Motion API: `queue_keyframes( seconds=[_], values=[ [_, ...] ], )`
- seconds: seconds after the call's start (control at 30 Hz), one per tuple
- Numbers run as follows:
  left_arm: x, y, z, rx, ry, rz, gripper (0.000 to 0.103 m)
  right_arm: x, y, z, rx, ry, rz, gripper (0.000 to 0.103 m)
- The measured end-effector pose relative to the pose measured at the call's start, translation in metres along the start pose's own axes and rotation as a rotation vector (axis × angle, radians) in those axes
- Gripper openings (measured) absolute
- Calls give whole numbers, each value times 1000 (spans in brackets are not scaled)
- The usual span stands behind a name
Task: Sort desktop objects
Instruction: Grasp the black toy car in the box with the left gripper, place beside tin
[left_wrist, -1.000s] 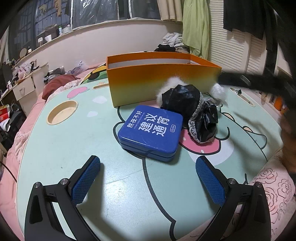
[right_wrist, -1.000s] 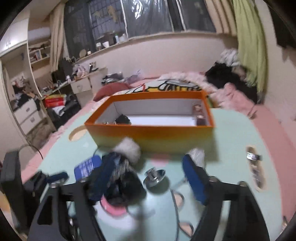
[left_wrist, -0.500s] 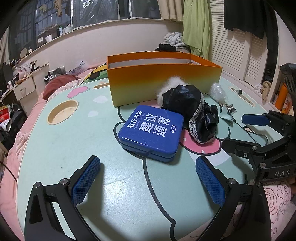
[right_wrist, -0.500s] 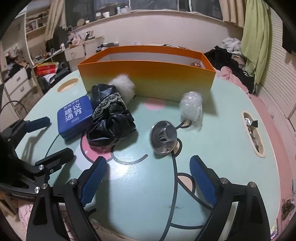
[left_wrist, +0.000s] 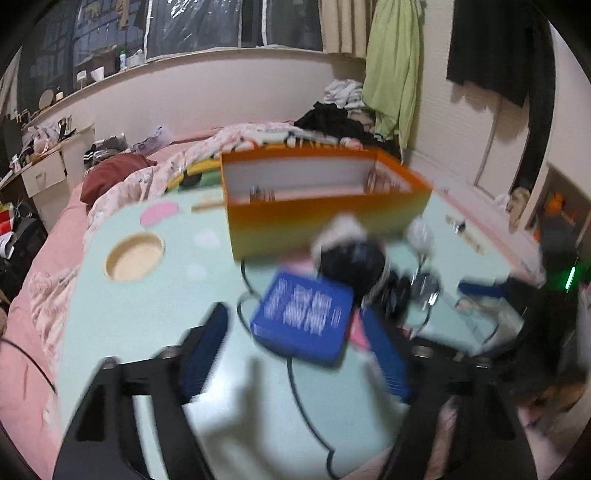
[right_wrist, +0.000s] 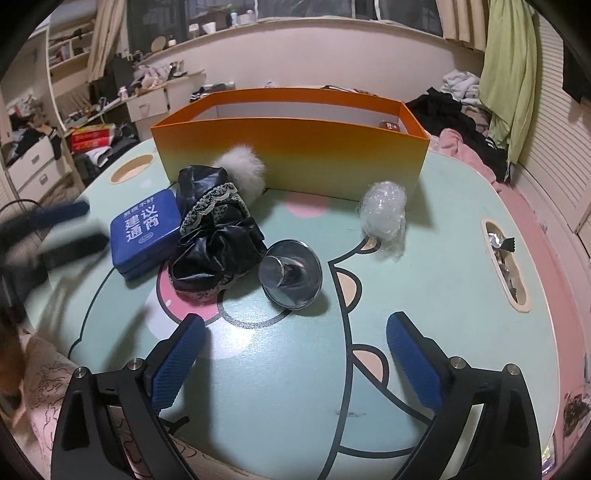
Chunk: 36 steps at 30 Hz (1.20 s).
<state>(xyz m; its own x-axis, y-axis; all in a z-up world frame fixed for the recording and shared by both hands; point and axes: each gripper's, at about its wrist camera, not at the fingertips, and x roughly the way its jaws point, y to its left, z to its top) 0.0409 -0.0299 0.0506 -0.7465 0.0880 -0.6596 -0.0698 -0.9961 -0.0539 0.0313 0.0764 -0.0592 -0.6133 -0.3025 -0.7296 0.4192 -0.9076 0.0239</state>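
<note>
Left gripper (left_wrist: 295, 354) now closing, risen, blue tin (left_wrist: 303, 321) between jaws

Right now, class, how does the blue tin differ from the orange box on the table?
The blue tin is small, flat and lidded, with white characters on top; the orange box is much bigger, tall-walled, open-topped and plain outside. The tin lies nearer the cameras. Both are rectangular and rest on the green table.

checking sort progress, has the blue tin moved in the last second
No, the blue tin still lies against the black fabric, before the orange box.
</note>
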Motion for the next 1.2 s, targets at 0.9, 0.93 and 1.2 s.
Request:
queue_keyframes(
  seconds=[0.9, 0.93, 1.2],
  values=[
    [197, 4, 141, -19, 566, 293, 32, -4, -2, 0, 10, -7, 10, 99],
    [199, -2, 138, 27, 558, 286, 31, -5, -2, 0, 11, -8, 12, 99],
    [141, -1, 146, 17, 303, 121, 31, -6, 0, -2, 20, -13, 22, 100]
  ],
)
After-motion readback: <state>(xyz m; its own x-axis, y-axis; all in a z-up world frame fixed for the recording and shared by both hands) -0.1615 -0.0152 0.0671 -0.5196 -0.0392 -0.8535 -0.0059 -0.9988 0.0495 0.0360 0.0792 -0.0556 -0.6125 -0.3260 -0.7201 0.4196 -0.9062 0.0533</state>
